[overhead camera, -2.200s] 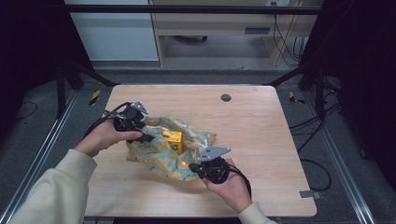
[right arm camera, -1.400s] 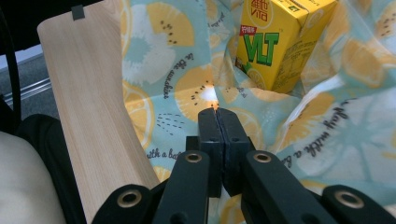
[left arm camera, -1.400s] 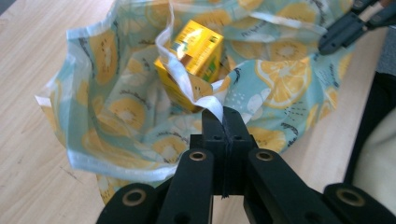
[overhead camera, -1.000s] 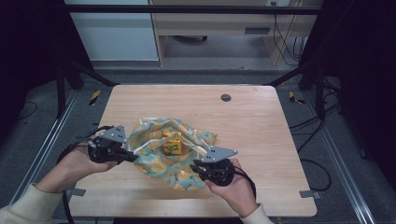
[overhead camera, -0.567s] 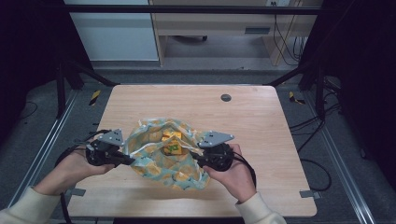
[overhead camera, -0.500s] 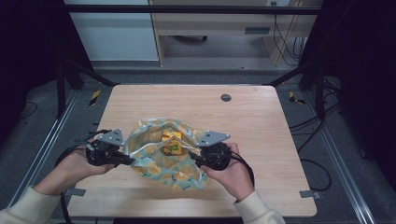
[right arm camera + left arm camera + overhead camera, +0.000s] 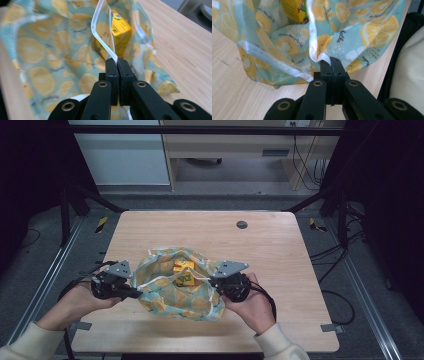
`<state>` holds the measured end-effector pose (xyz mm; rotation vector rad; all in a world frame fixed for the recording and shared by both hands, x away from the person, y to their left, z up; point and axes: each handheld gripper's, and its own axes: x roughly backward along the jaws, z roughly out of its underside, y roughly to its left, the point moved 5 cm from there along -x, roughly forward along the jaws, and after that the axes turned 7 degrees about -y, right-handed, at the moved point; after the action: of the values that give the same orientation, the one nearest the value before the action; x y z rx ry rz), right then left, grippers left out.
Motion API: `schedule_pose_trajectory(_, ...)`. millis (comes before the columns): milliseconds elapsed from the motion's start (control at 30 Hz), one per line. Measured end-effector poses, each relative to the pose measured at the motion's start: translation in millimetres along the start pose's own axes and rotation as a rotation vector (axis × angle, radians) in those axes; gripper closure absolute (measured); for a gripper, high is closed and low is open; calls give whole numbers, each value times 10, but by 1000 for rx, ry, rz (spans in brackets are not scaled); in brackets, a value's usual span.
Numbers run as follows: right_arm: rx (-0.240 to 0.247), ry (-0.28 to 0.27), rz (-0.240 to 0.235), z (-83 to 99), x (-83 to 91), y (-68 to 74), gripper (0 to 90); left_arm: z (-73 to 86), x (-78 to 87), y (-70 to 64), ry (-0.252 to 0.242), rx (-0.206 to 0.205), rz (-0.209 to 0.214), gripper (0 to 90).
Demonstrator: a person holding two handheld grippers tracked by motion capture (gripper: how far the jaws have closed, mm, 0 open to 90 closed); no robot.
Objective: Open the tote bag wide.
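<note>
Lemon-print bag (image 7: 172,292) rim clamped by left gripper (image 7: 331,65) and right gripper (image 7: 117,65) fingers; thin film may slip, dropping yellow carton (image 7: 183,271).

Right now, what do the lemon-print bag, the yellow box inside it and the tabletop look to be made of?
Lemon-print bag: thin soft plastic film, probably; it drapes and creases, with a translucent white rim strip pinched in both grippers' fingers.
Yellow box: looks like printed cardboard, a drink carton perhaps; sharp edges, matte print.
Tabletop: light wood-grain surface, likely laminate; even grain, matte finish.
</note>
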<state>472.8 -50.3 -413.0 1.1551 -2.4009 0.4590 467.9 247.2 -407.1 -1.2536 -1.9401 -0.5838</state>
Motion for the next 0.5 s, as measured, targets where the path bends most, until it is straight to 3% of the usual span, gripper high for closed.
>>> schedule_pose_trajectory(133,1,-4,-53,113,123,143,885,89,-124,-33,24,-9,-14,900)
schedule_pose_trajectory(200,8,21,-82,214,140,224,886,129,-191,-39,34,-12,-21,900)
schedule_pose_trajectory(500,-4,147,-131,637,-78,340,886,396,-530,-32,124,-18,-41,900)
